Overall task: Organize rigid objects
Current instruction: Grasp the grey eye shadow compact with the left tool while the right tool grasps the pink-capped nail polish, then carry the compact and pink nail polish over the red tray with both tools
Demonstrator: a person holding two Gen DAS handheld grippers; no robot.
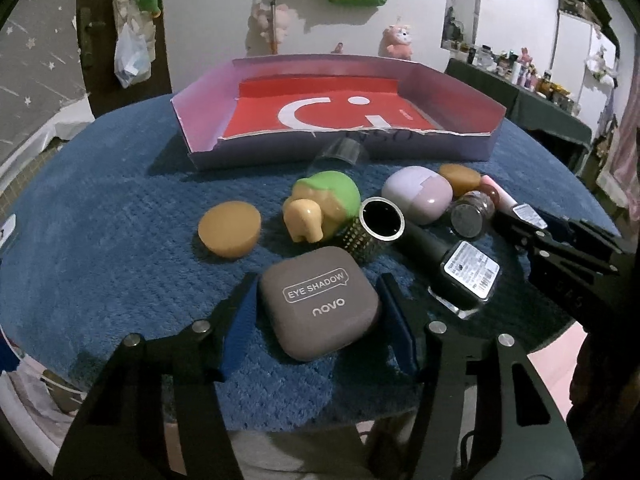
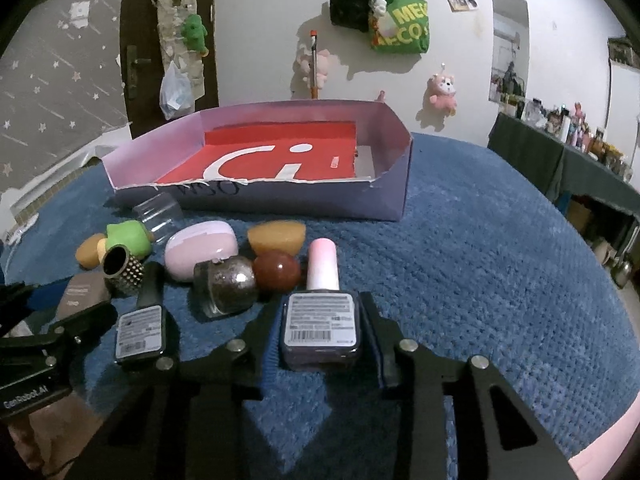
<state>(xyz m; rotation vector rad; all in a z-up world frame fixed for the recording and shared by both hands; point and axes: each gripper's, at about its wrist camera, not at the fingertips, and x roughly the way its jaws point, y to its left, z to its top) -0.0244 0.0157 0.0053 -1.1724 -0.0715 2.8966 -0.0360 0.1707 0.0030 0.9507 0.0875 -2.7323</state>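
My left gripper is open around a taupe eye shadow case lying on the blue mat; its blue pads stand beside the case, with small gaps. My right gripper has its pads against both sides of a pink-capped nail polish bottle lying on the mat. A purple box with a red floor stands behind the cluster; it also shows in the right wrist view.
On the mat lie a green-and-yellow elephant toy, an orange half-dome, a lilac case, a studded ring, a black-capped bottle, a glitter jar, a brown ball and a clear cup.
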